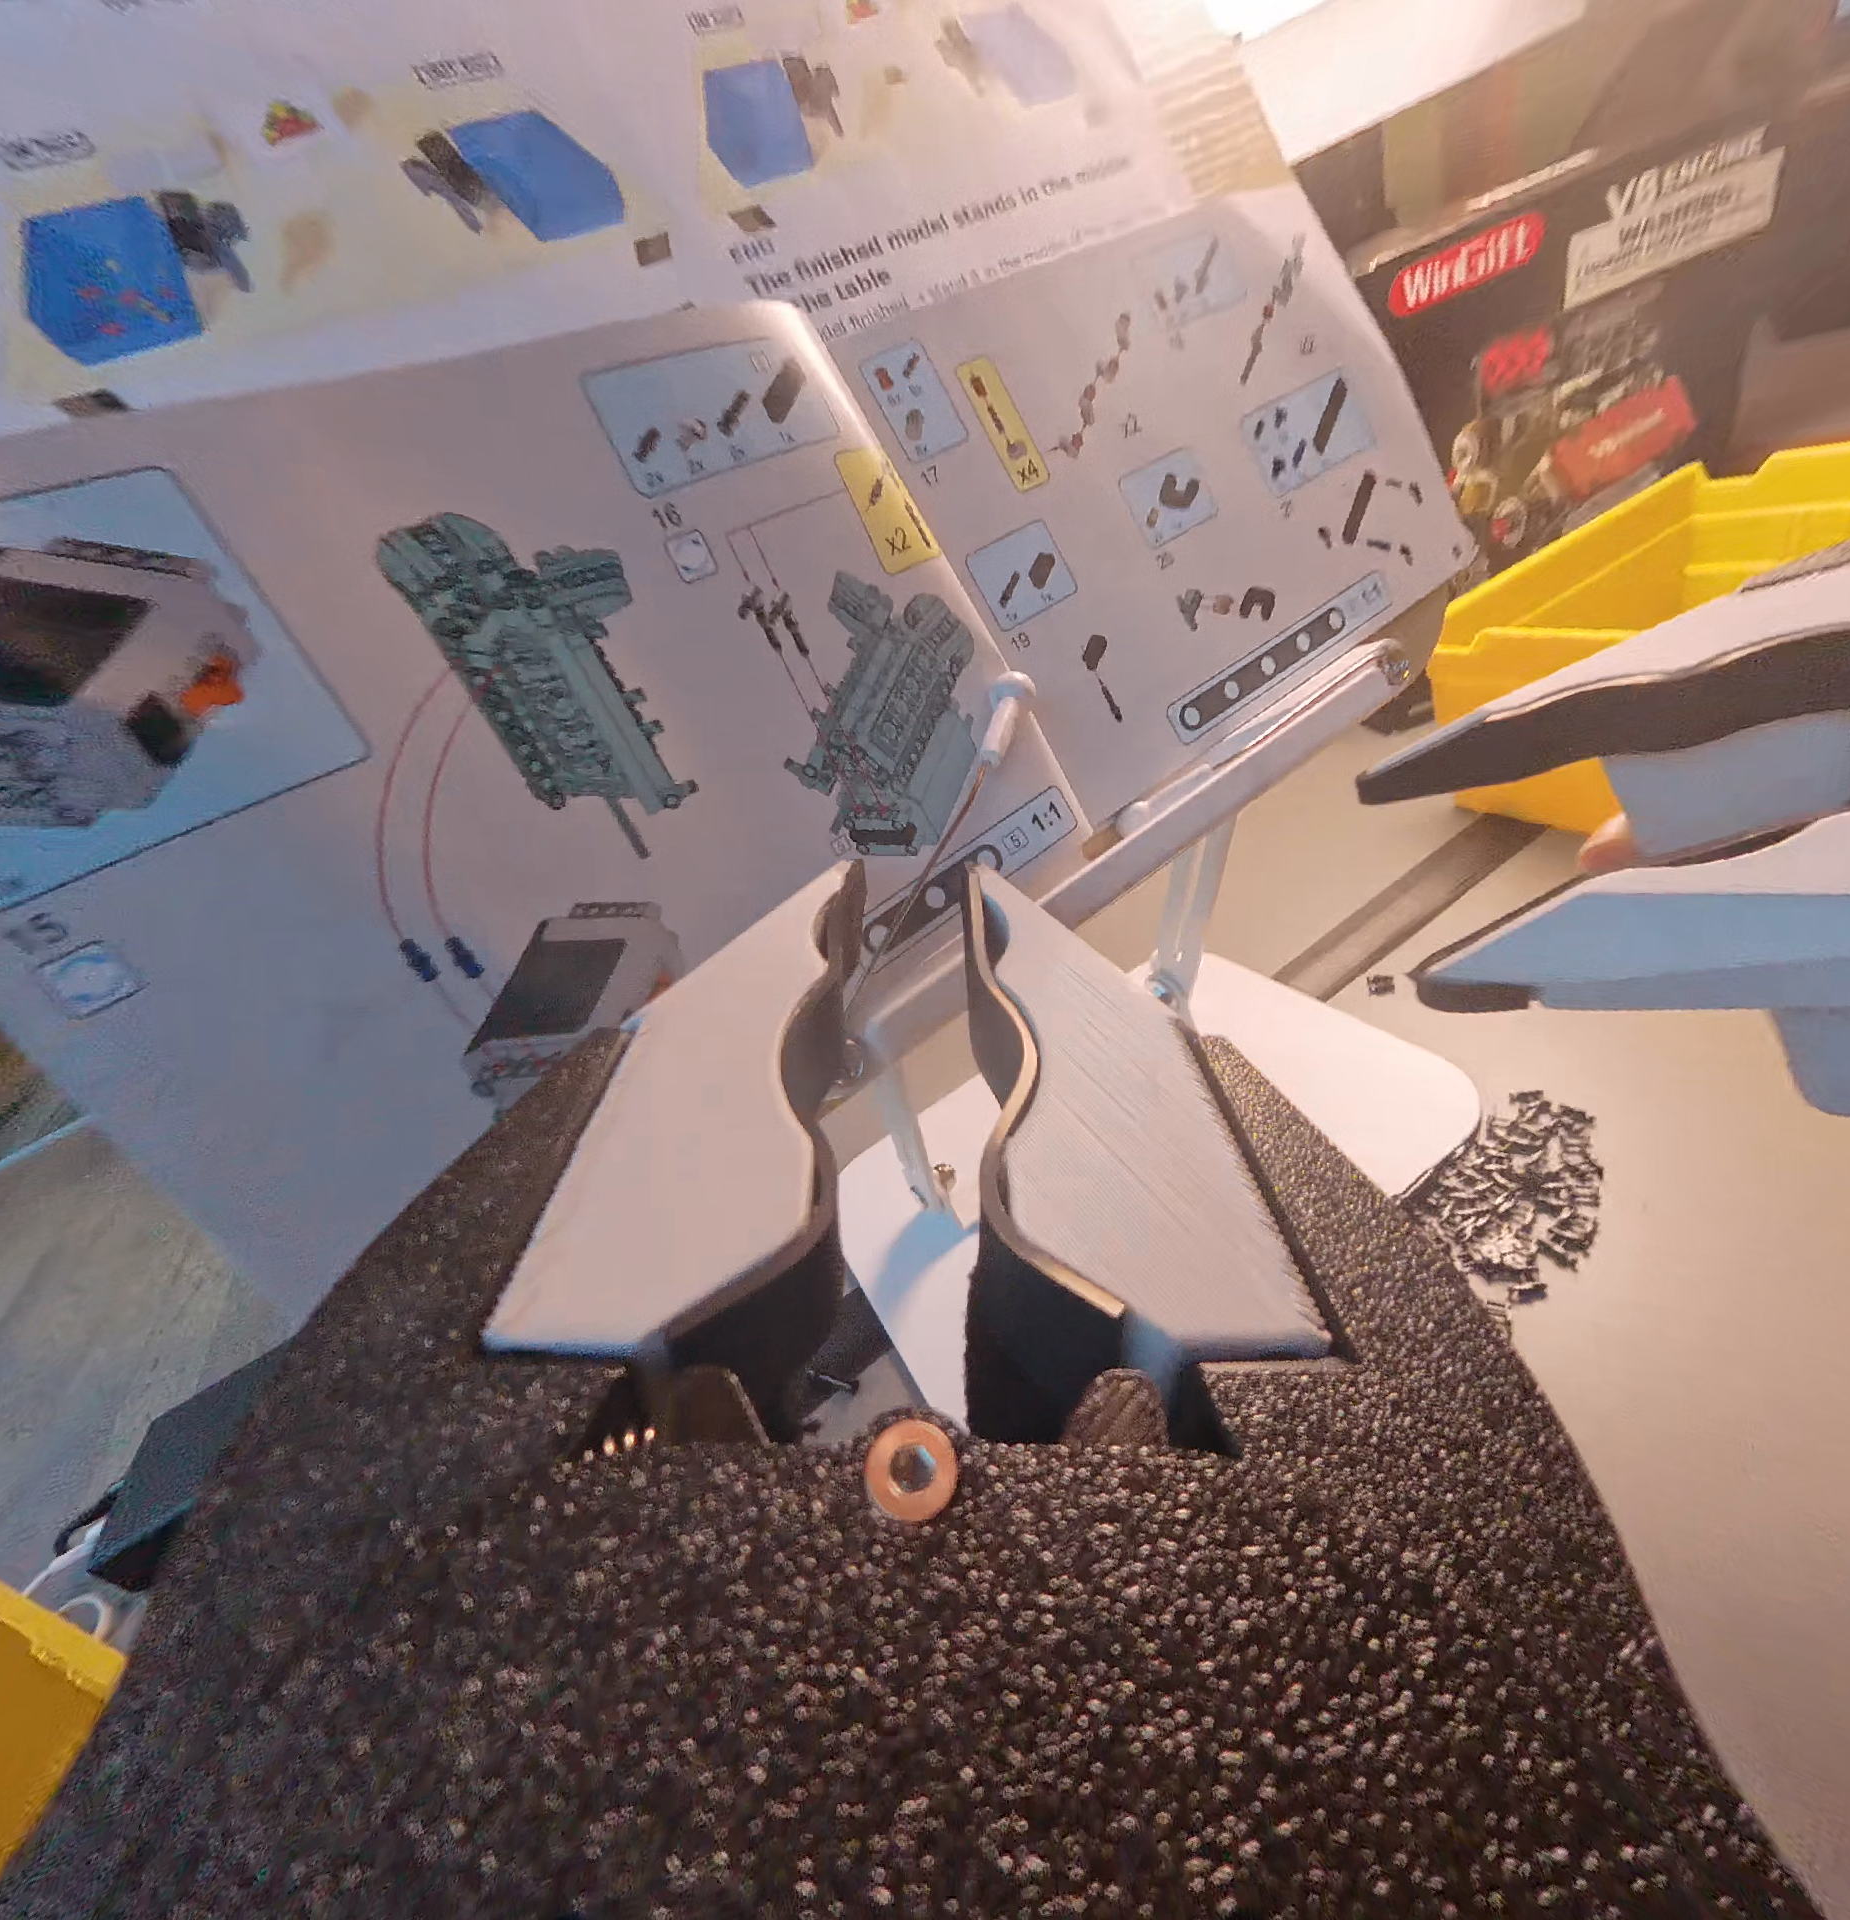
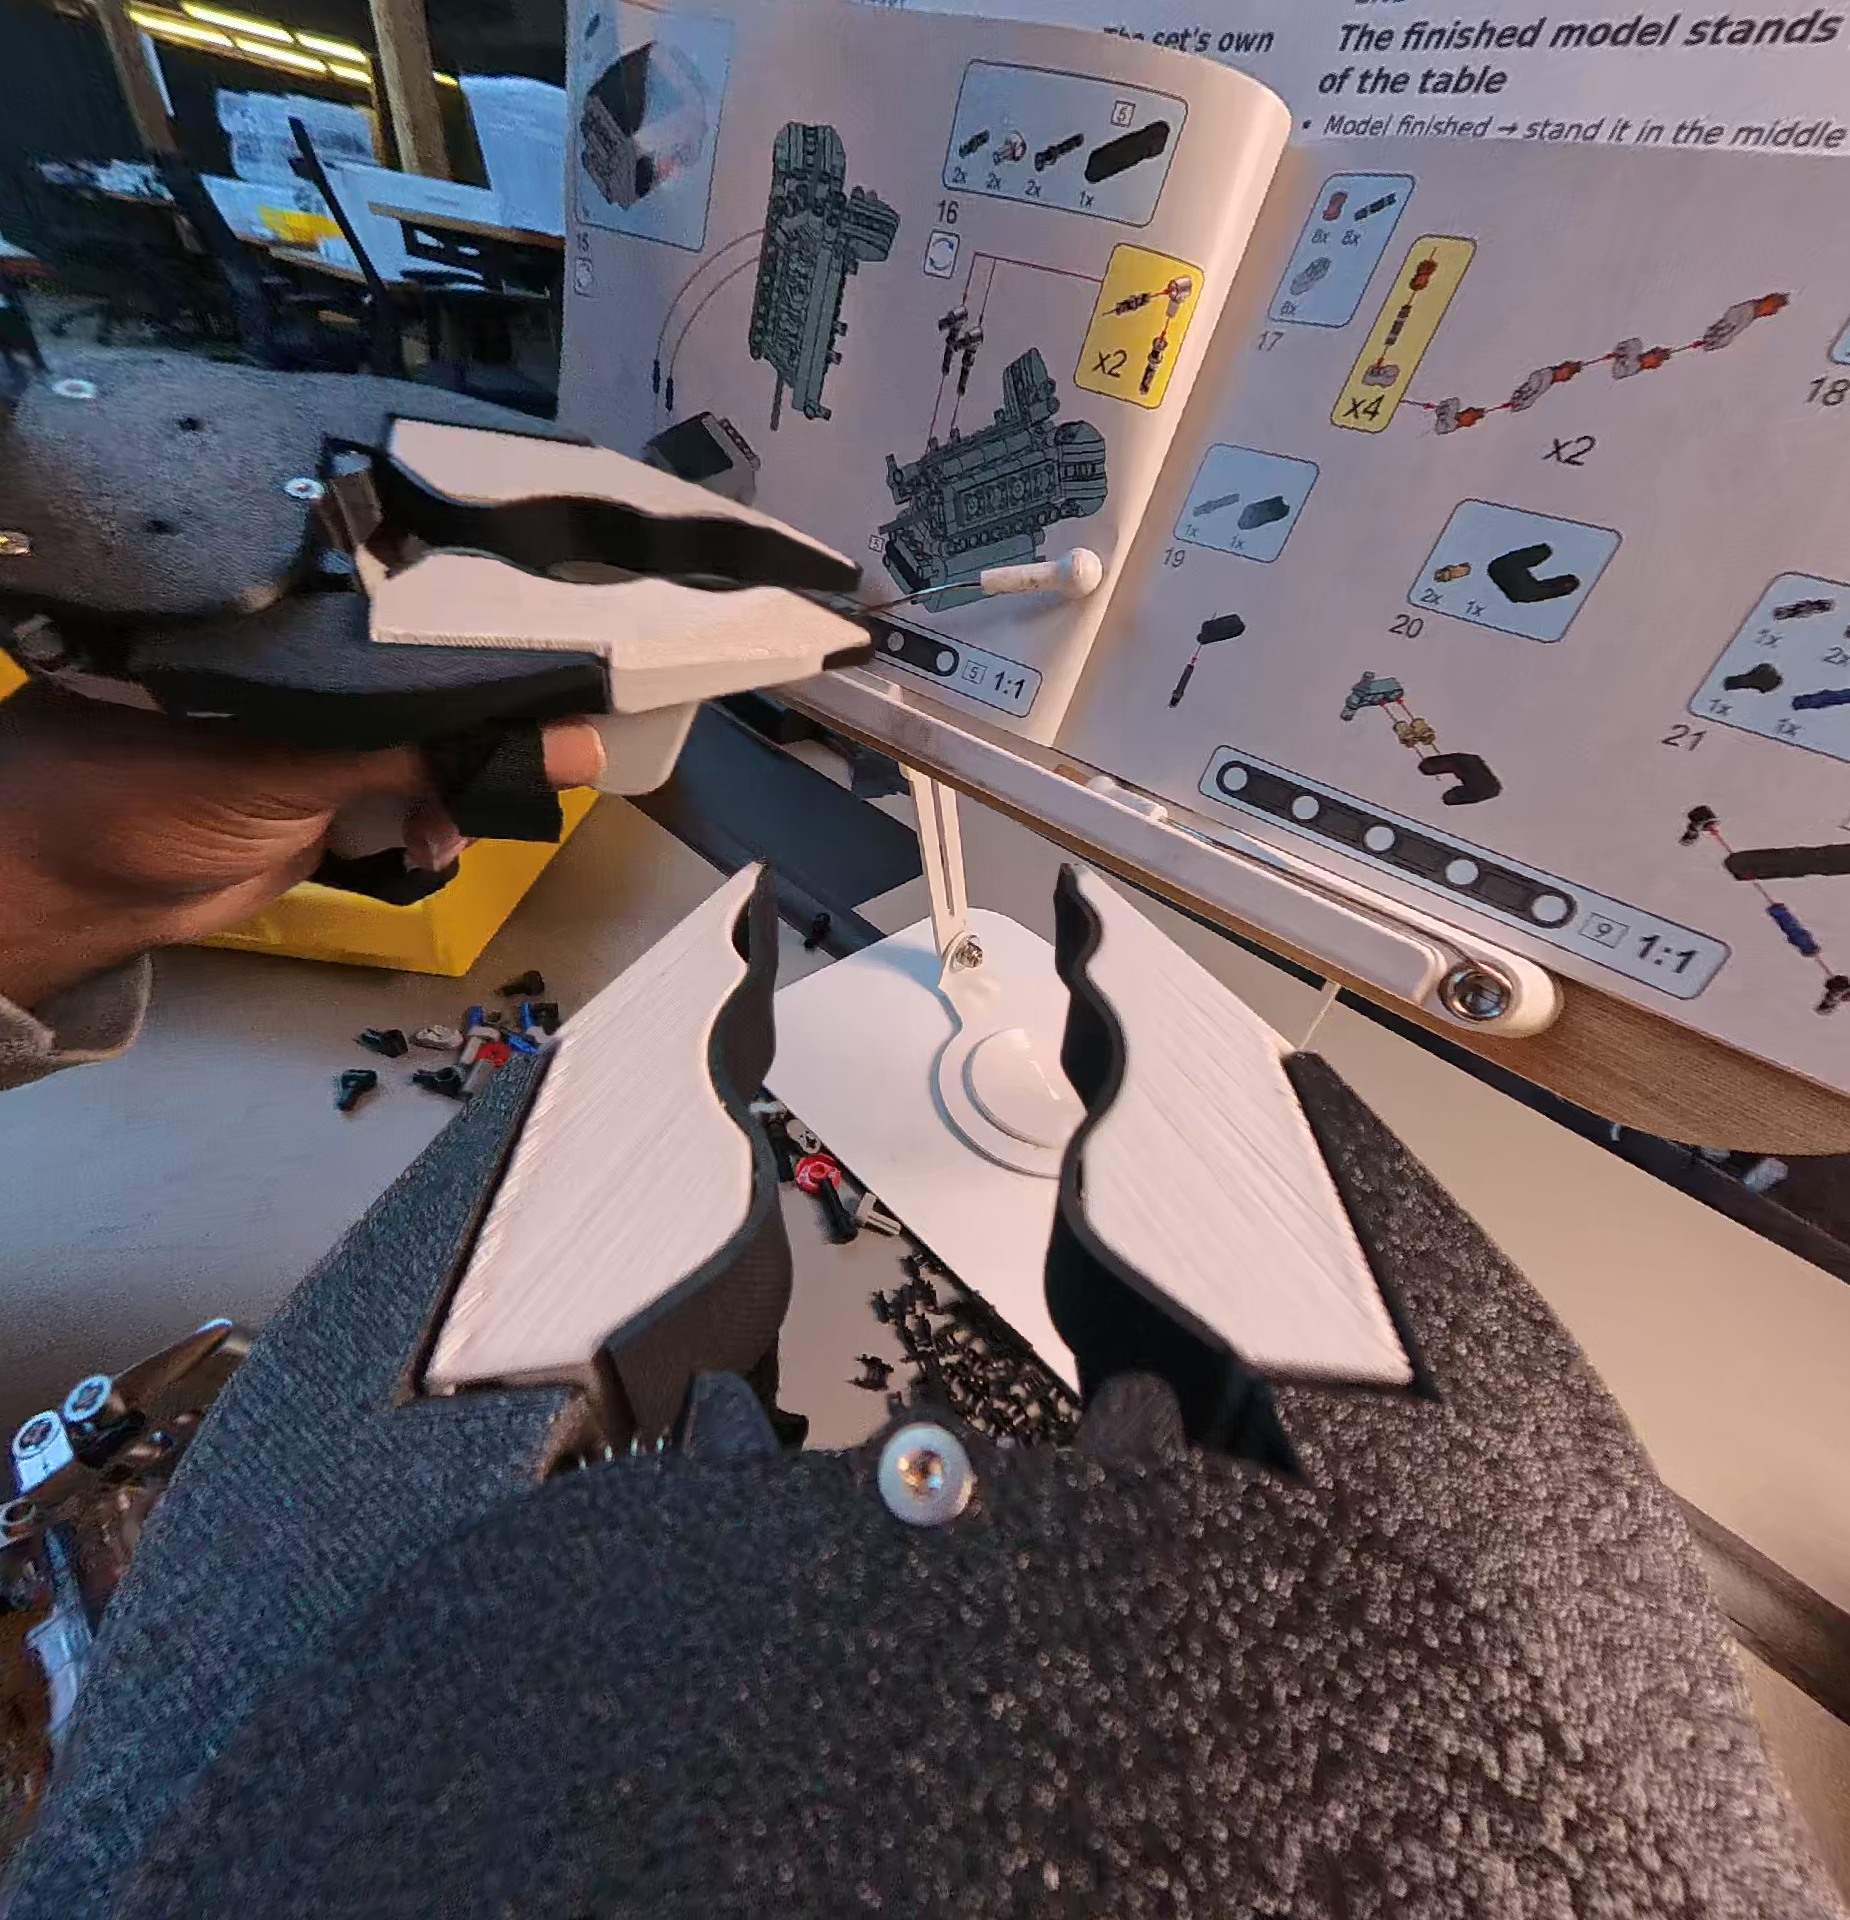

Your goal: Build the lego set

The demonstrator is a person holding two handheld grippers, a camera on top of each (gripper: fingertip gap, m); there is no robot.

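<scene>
At the book stand, our left tool (image 1: 908,904) reaches the foot of the open instruction booklet (image 1: 505,644). Its fingers are parted only narrowly. The thin wire page clip (image 1: 1007,698), white-tipped and lying across the lower page, runs between them. From the left wrist view the gap looks wider than the wire, so we judge the tool released, not clenched on it. The wire seems to brush the left finger, though blur leaves that unsure. A hand (image 2: 225,831) carries this tool in from the side.

Our right tool (image 2: 910,904) hangs wide open and holds nothing. It is above the stand's white base plate (image 2: 879,1039) and well short of the stand's metal ledge (image 2: 1108,821). Below it a heap of small black pins (image 2: 962,1340) spills across the plate's near edge. Loose coloured parts (image 2: 464,1049) lie on the desk (image 2: 173,1195) to its left. A yellow bin (image 1: 1586,613) and a black carton (image 1: 1523,312) stand beyond.

We reckon the wire is springy and slim. It would want a squeeze at the fingertips, close to its pivot, with the paper kept out of the bite.
</scene>
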